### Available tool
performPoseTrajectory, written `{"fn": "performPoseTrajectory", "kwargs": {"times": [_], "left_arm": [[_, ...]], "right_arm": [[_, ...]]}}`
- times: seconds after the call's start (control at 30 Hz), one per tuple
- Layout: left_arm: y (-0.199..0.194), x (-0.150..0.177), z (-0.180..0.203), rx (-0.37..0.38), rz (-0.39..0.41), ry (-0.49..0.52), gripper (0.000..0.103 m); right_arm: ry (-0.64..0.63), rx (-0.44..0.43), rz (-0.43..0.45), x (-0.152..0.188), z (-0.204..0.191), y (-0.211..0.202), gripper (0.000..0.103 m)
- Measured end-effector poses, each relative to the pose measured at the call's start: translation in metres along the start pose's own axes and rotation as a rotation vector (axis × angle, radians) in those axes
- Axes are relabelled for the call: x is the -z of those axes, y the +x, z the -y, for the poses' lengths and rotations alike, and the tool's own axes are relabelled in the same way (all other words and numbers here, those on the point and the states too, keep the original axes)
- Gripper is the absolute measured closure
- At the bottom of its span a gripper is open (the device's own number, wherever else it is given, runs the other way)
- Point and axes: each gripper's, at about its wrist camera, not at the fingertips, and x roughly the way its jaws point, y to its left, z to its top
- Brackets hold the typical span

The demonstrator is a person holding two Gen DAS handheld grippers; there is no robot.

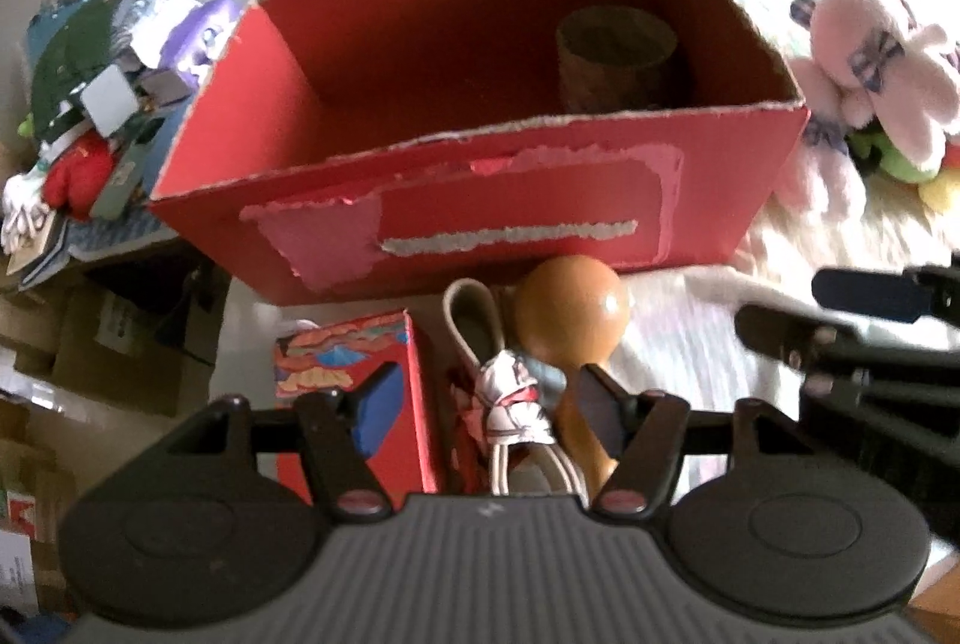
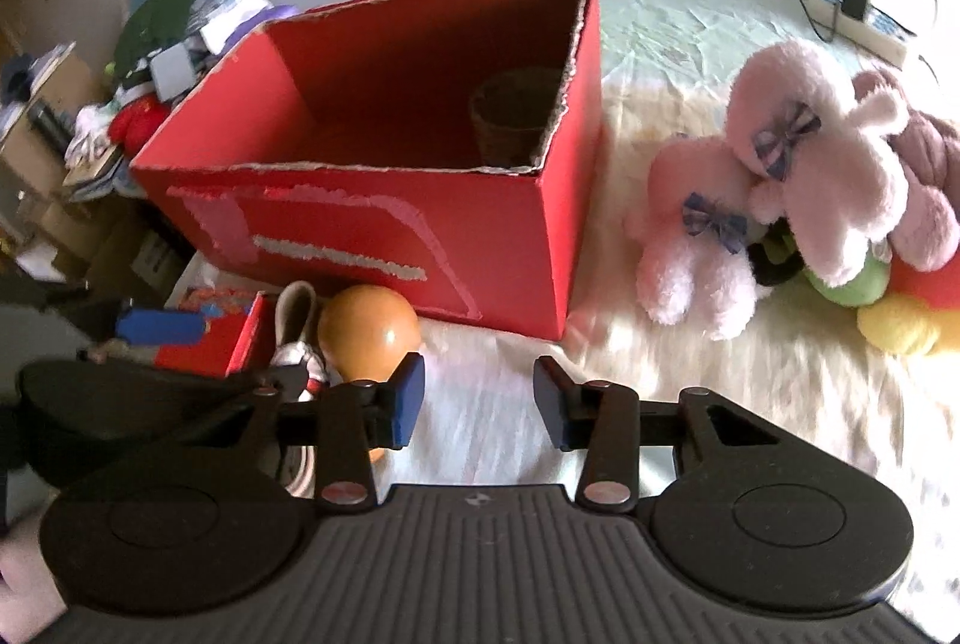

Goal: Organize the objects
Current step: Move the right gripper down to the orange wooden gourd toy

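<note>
Landmark: the red box is sitting open-topped on the bed; every place below is being given relative to it.
Inside the box: a brown woven cup is standing at the far right corner; the rest of the floor I can see is lying bare.
In front of the box: a wooden maraca is lying with its round head just beside the front wall, a white cord bundle is lying against its left side, and a small red patterned carton is lying left of that.
Right of the box: a pile of pink plush toys is waiting, well apart from it.
Left of the box: a heap of mixed clutter is spilling past the bed edge.
Left tool: it is hovering in front of the box with fingers apart, straddling the cord bundle and the maraca handle, gripping nothing.
Right tool: it is hovering in front of the box's right half, fingers apart over bare bedding, the maraca head just to its left.
Step in hand: the left tool seems to be lining up a first pick from the front cluster.
Next move: it is calling for a descent, closing on one item only, then a lift over the front wall.
</note>
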Motion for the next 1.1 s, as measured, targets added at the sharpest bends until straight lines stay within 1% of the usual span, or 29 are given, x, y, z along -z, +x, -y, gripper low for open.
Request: {"fn": "performPoseTrajectory", "kwargs": {"times": [0.3,0.53,0.8,0.93,1.0,1.1], "left_arm": [[0.013,0.004,-0.021,0.046,-0.003,0.054,0.036],[0.019,0.004,-0.032,0.113,0.014,0.09,0.036],[0.022,0.006,-0.026,0.153,0.011,0.118,0.036],[0.023,0.006,-0.021,0.153,0.008,0.11,0.036],[0.023,0.005,-0.019,0.152,-0.001,0.096,0.036],[0.02,0.006,-0.015,0.168,-0.001,0.087,0.036]], "right_arm": [[0.133,-0.031,0.003,0.002,-0.007,0.011,0.061],[0.188,-0.038,0.01,0.008,-0.01,0.011,0.061],[0.214,-0.064,0.005,0.007,-0.002,0.008,0.061],[0.189,-0.074,-0.017,0.003,0.004,0.01,0.061],[0.178,-0.094,-0.024,0.001,0.007,0.01,0.061],[0.153,-0.109,-0.043,-0.001,0.01,0.012,0.061]]}}
